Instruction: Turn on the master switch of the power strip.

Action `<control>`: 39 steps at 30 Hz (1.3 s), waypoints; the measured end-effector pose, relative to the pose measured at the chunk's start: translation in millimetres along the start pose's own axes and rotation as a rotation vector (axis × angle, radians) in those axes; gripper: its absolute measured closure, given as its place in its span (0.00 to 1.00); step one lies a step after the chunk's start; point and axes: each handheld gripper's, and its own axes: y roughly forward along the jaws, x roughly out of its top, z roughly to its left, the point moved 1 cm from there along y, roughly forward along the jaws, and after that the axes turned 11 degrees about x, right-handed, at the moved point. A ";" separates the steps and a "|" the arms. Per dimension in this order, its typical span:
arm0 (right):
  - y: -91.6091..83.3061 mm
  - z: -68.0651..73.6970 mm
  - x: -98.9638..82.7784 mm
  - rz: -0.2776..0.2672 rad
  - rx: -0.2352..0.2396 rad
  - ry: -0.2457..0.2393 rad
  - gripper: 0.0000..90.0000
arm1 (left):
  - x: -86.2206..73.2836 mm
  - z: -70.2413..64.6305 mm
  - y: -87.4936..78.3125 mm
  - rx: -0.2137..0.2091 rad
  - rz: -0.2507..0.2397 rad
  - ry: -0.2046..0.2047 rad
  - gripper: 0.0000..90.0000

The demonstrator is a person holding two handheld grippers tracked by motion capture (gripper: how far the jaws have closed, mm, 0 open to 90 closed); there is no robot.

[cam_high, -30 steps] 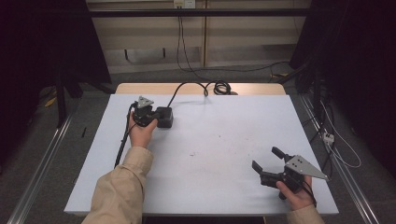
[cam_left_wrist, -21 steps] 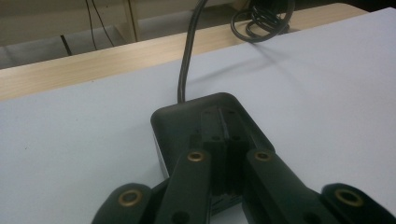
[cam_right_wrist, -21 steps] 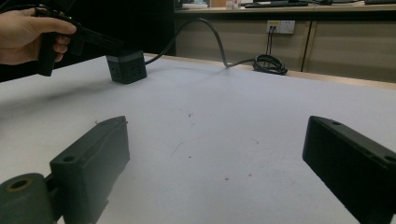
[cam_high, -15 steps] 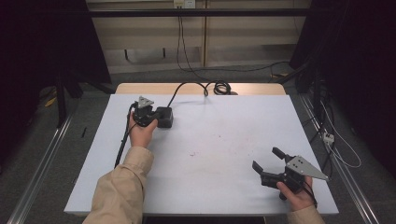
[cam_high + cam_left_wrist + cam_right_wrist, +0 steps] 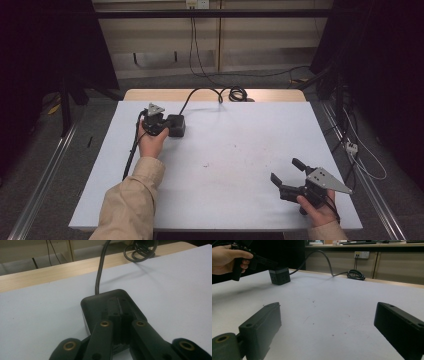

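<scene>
At the far left of the white table [image 5: 240, 150], black power box [image 5: 175, 125] with its cord [image 5: 200, 94] coiled at the back edge, left gripper [image 5: 121, 322] jaws pressed together atop the box, right gripper [image 5: 287, 172] near the front right, jaws spread, nothing between, table bare between them.

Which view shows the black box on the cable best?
Right gripper view: the black box stands clear, side holes and cable visible, left gripper reaching over it. Left gripper view: close, but closed jaws cover its top. High view: small, beside the left hand.
</scene>
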 end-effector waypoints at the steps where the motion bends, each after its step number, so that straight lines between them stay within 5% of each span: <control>1: -0.3 0.1 0.0 0.000 0.000 -0.001 0.07 | 0.0 0.0 0.0 0.000 0.000 0.000 1.00; 39: -1.4 3.2 1.5 -0.006 0.002 -0.006 0.07 | -2.1 -3.3 -0.7 0.022 -0.007 -0.015 1.00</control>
